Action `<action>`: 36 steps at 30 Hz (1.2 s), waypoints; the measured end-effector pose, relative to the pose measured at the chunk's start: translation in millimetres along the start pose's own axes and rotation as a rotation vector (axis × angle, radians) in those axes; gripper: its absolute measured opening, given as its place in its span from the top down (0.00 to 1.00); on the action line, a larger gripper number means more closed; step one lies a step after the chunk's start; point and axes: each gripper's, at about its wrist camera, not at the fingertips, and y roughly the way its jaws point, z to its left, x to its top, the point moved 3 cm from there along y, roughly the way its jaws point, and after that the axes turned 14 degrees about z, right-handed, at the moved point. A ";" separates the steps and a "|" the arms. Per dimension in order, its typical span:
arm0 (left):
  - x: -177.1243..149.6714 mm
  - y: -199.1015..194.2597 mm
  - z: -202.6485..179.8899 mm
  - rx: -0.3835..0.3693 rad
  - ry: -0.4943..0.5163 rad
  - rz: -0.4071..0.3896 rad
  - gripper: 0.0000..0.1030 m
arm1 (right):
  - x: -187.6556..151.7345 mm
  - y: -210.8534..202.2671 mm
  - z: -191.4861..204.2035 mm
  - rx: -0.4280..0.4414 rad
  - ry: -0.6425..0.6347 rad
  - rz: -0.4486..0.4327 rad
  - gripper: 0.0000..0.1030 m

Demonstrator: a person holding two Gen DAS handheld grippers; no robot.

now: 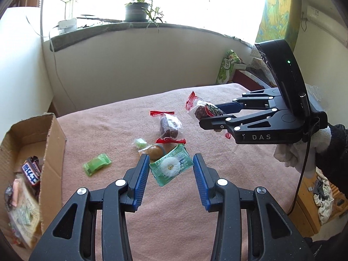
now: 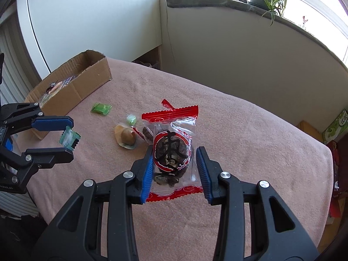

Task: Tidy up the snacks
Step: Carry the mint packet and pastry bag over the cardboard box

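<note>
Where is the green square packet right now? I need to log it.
The green square packet sits between the left gripper fingers, held above the pink blanket, right of the cardboard box.

Free room and obstacles:
- Worktop (image 2: 239, 130), pink cloth: right half bare, open passage.
- Cardboard box (image 2: 87, 80), far left corner: top open, side walls upright; wrapped snacks inside.
- Loose cluster mid-worktop: green candy (image 2: 101, 108), small pale green candy (image 2: 131, 119), brown egg pack (image 2: 127, 140), red-ended date pack (image 1: 169, 125). Narrow gaps between.
- Bare cloth strip between cluster and box.
- Wall and windowsill (image 1: 108, 32) close behind far edge.
</note>
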 end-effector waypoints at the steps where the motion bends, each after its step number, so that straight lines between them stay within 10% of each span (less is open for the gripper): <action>1: -2.5 -6.0 1.9 0.001 -0.006 -0.010 0.61 | 0.9 -2.9 4.2 0.001 -0.005 -0.004 0.62; 36: -57.6 -105.1 148.0 0.158 -0.243 -0.155 0.61 | 104.8 -1.4 185.6 0.069 -0.204 -0.043 0.62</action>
